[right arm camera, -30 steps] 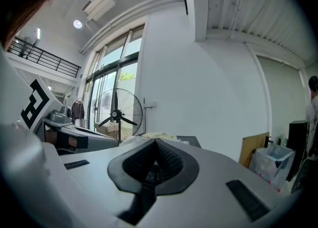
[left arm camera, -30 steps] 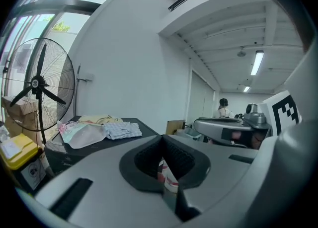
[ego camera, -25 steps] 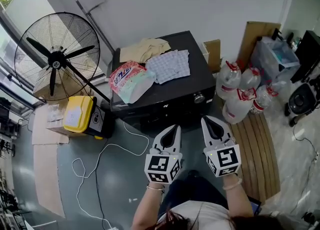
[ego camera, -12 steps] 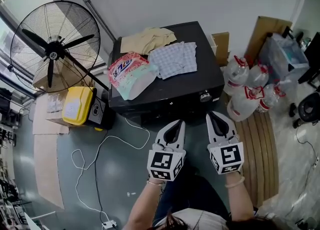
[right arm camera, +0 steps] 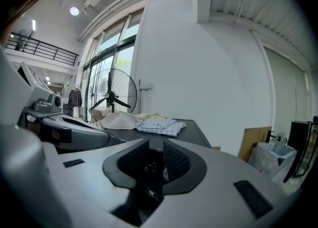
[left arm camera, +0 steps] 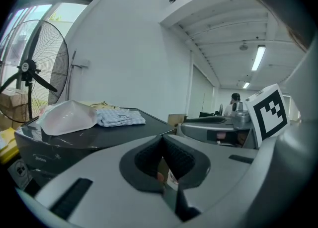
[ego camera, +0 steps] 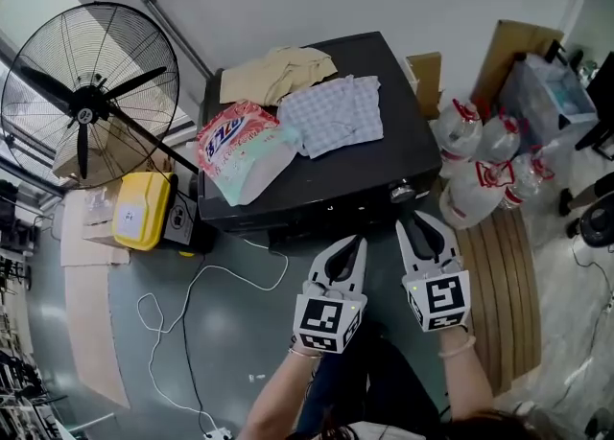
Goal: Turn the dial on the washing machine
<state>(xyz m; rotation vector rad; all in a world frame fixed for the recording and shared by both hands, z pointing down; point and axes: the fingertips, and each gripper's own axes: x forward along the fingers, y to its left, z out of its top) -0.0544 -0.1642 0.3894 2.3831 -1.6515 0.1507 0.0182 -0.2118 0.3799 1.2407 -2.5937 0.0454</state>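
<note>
The black washing machine [ego camera: 369,174] stands against the wall, its silver dial [ego camera: 401,191] at the right of the front panel. My right gripper [ego camera: 418,220] hangs just below and in front of the dial, apart from it. Its jaws have just been opening and stand slightly open [right arm camera: 155,145] with nothing gripped; only the dark machine front shows through the gap. My left gripper [ego camera: 357,239] is beside it to the left, jaws shut and empty [left arm camera: 162,140], pointing at the machine's front.
On the lid lie a pink detergent bag [ego camera: 240,146], a checked cloth [ego camera: 336,112] and a beige cloth [ego camera: 278,69]. A big fan [ego camera: 86,103] and a yellow box [ego camera: 134,210] stand at the left. Water bottles [ego camera: 480,155] and wooden slats [ego camera: 489,285] are at the right. A white cable [ego camera: 192,294] trails across the floor.
Both grippers have sunk and moved toward the machine's front; the right one's tip is now close under the dial. The head view has shifted a little.
</note>
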